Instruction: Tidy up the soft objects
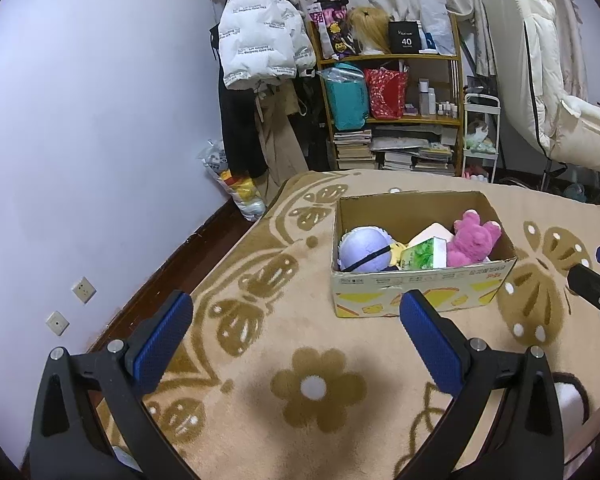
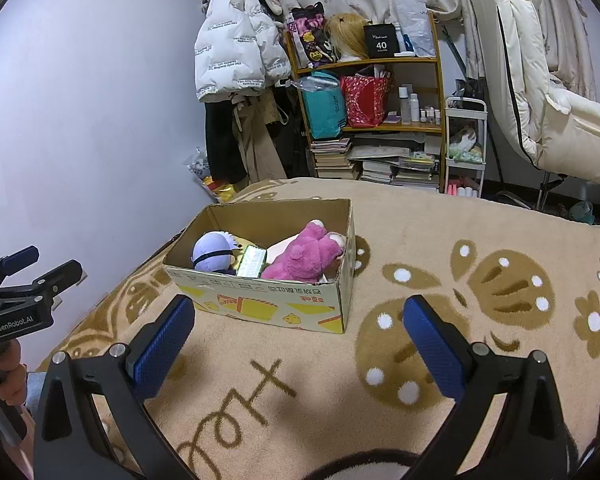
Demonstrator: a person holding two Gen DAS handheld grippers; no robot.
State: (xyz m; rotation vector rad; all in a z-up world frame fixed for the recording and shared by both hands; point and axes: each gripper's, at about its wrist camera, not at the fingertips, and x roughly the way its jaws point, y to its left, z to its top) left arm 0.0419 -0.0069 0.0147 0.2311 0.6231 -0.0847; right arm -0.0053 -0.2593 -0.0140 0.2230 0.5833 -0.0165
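A cardboard box (image 1: 420,286) (image 2: 268,300) stands on the beige patterned blanket (image 1: 300,360) (image 2: 380,400). Inside lie a pink plush bear (image 1: 474,238) (image 2: 304,252), a pale purple round plush with a black band (image 1: 362,254) (image 2: 212,252), a green tissue pack (image 1: 424,254) (image 2: 252,262) and a white item (image 1: 432,232). My left gripper (image 1: 296,310) is open and empty, just short of the box. My right gripper (image 2: 298,314) is open and empty, near the box's front right. The right gripper shows at the right edge of the left wrist view (image 1: 596,280); the left shows at the left edge of the right wrist view (image 2: 24,280).
A wooden shelf (image 1: 392,92) (image 2: 372,100) with bags, books and bottles stands beyond the bed. A white jacket (image 1: 256,32) (image 2: 236,48) hangs by the wall. A white padded chair (image 1: 560,100) (image 2: 540,92) is at the right. A white cart (image 1: 480,136) is beside the shelf.
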